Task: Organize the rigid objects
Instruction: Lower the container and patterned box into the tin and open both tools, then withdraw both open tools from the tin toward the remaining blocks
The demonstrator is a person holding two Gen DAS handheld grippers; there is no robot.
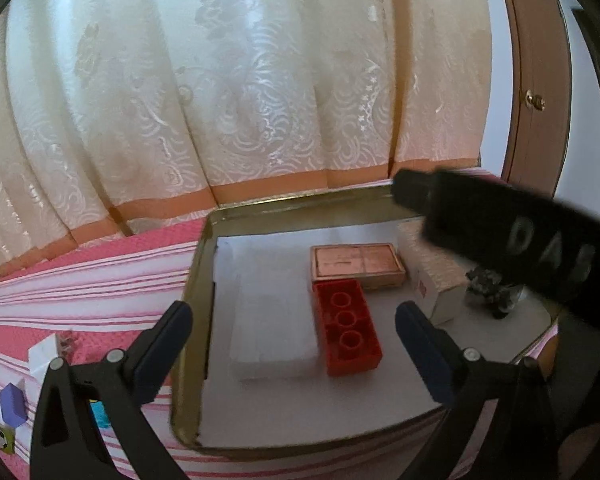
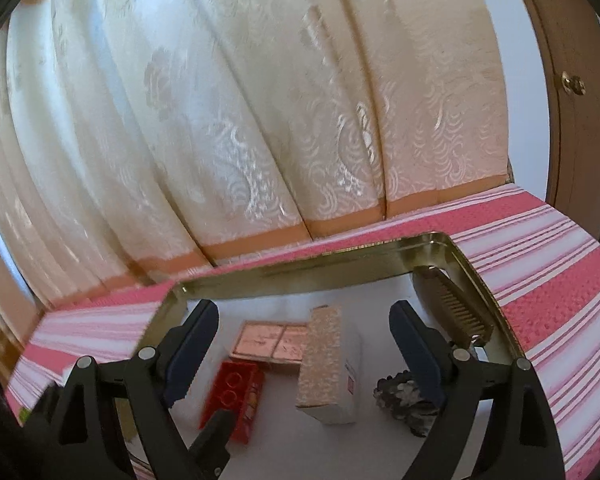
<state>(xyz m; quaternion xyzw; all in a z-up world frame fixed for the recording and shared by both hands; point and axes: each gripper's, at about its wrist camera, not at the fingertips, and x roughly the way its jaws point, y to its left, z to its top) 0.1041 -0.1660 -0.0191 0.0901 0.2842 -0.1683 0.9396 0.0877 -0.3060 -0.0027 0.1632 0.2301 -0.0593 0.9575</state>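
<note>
Left hand-held gripper [image 1: 292, 330]: you hold it wide open, empty.
Right hand-held gripper [image 2: 302, 334]: wide open, empty.
Red plastic building brick [image 1: 346, 326]: inside the gold metal tray [image 1: 196, 304], beside the copper-coloured flat box [image 1: 356, 260].

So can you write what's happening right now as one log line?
left gripper: open, empty | right gripper: open, empty | red block, white box, comb: lying in gold tray

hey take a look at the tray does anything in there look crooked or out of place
Mostly tidy. In the gold tray, the red block and copper tin sit squared together. The patterned box lies at a slant to them, and the dark lumpy object sits loose beside it. Nothing spilled or broken.
</note>
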